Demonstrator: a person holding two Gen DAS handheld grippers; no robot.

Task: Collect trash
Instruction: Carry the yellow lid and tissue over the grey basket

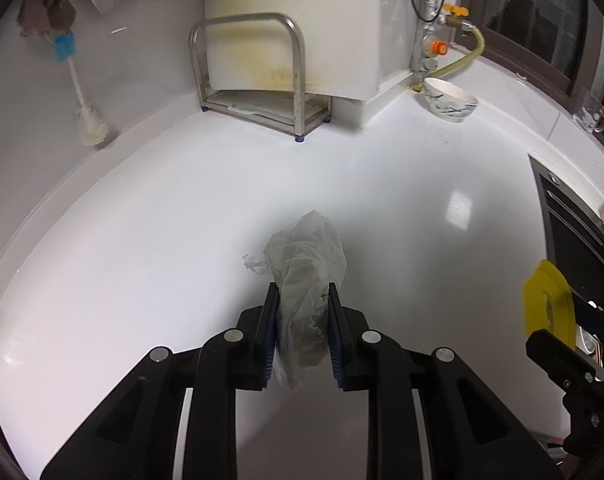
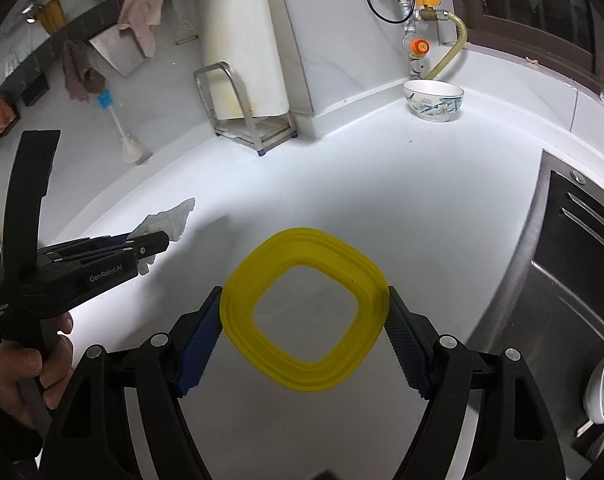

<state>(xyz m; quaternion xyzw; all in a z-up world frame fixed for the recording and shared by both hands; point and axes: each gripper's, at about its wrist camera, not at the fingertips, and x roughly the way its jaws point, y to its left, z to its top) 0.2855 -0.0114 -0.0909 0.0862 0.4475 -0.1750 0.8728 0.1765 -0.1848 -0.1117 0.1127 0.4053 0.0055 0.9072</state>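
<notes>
The left gripper point(image 1: 303, 292) pinches a crumpled bag point(image 1: 306, 276) above the counter point(image 1: 142, 220), while the right gripper point(image 2: 305, 300) clamps a yellow ring point(image 2: 306, 308), likely both trash for disposal.

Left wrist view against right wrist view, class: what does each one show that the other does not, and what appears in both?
Only the left wrist view shows the left gripper head-on, closed on crumpled white tissue.

Only the right wrist view shows the yellow ring's open centre between the right gripper's fingers, the person's hand and the pink cloth.

Both show the white countertop, patterned bowl, metal rack and blue-handled brush.
</notes>
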